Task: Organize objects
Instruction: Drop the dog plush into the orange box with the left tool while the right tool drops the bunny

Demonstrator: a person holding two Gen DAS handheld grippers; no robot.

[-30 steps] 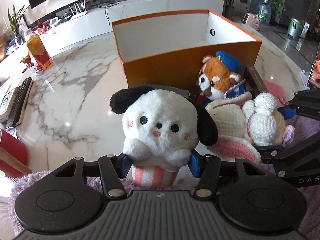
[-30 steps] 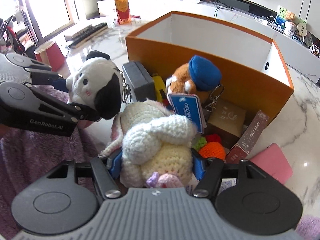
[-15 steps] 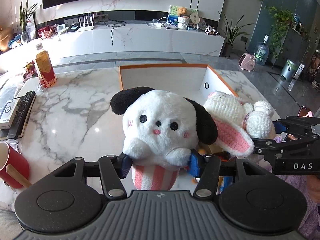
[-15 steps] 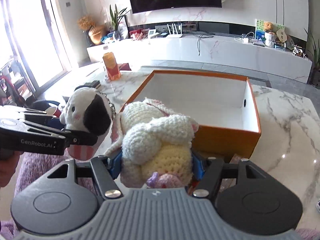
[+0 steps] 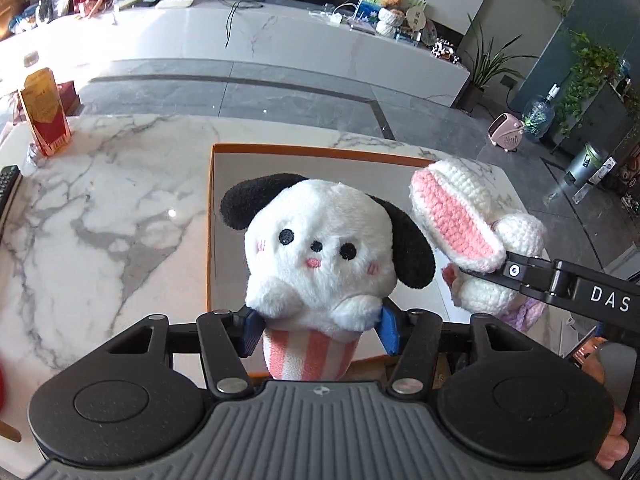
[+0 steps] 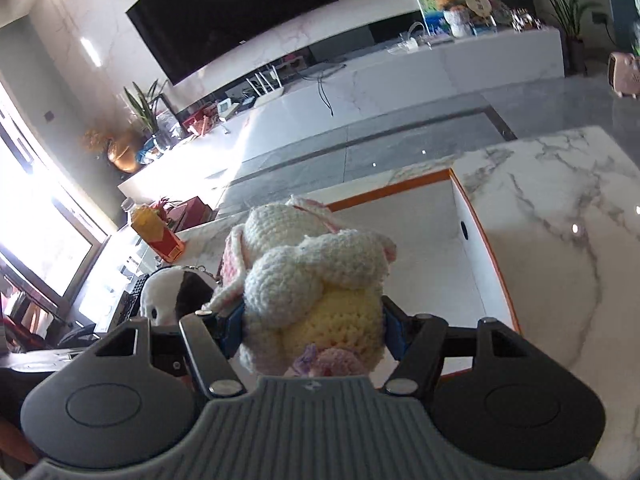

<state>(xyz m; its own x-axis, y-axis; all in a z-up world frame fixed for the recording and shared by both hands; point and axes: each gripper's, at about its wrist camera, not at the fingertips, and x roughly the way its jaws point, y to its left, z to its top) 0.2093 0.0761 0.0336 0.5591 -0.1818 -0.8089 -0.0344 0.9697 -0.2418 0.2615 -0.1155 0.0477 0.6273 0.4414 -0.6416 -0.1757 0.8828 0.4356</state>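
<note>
My left gripper (image 5: 316,330) is shut on a white plush dog (image 5: 320,256) with black ears and a pink-striped base, held in the air over the orange box (image 5: 209,240). My right gripper (image 6: 314,332) is shut on a crocheted white and yellow bunny (image 6: 316,280) with pink-lined ears, also held above the box (image 6: 496,280). The bunny shows at the right in the left wrist view (image 5: 472,236), close beside the dog. The dog's head shows at the left in the right wrist view (image 6: 160,300). The box interior looks white; its floor is mostly hidden by the toys.
The box stands on a white marble table (image 5: 100,220). An orange drink carton (image 5: 44,116) stands at the table's far left, with a remote (image 5: 8,188) at the left edge. Beyond are a grey floor and a long white TV counter (image 5: 280,36).
Both grippers have lifted their toys up from the clutter beside the box and moved forward over the box. The small items by the box have dropped out of view.
</note>
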